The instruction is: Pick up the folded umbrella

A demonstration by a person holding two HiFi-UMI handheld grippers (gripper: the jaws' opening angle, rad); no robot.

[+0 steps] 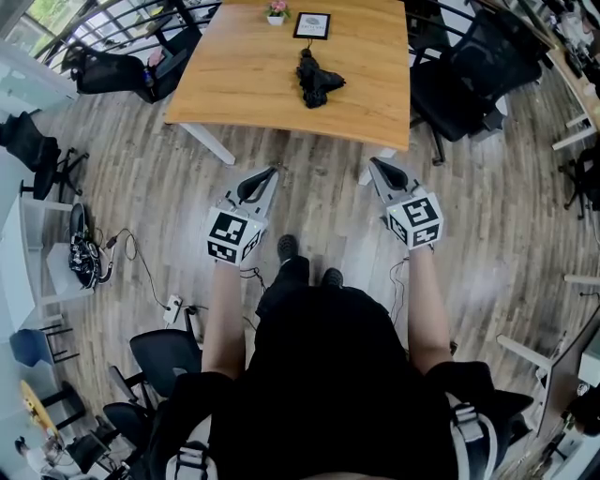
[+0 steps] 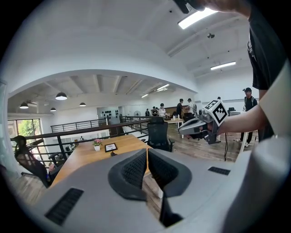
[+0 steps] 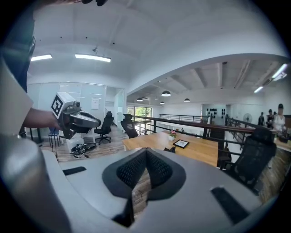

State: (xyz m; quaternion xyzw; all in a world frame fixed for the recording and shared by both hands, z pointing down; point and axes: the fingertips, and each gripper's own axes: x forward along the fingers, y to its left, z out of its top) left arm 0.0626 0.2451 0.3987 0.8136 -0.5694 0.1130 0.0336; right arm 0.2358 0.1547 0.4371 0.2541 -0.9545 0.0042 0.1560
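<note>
Floor [image 1: 141, 178]: grey-brown planks, spread beneath both tongs and on under the table.
Table [image 1: 244, 75]: pale wood on white legs, stood ahead of the tongs, near edge just beyond their tips, touched by neither.
Person [image 1: 319, 375]: clothed in black, stood behind the tongs, one bare forearm stretched to each, dark shoes planted on the floor between them.
Right chair [image 1: 469, 84]: black office chair, parked ahead and to the right of the right tongs, beside the table's edge.
Left chair [image 1: 122, 70]: black, sat ahead and well to the left of the left tongs, at the table's far corner.
Left tongs [image 1: 272, 172]: held in the air short of the table, aimed at it and tipped slightly down; ribbed black pads pressed together, nothing between them.
Right tongs [image 1: 372, 161]: held level with the left tongs and well apart from them, aimed the same way; closed tight, empty.
Cable heap [image 1: 86, 258]: lay on the floor well to the left of the left tongs.
Folded umbrella [image 1: 314, 82]: black, lay on the table ahead of the tongs, roughly between their two lines, well apart from both tips.
Picture frame [image 1: 311, 25]: dark-edged, stood just beyond the umbrella, farther from the tongs.
Flower pot [image 1: 276, 13]: white with pink blooms, sat just beside the frame on the left-tongs side.
</note>
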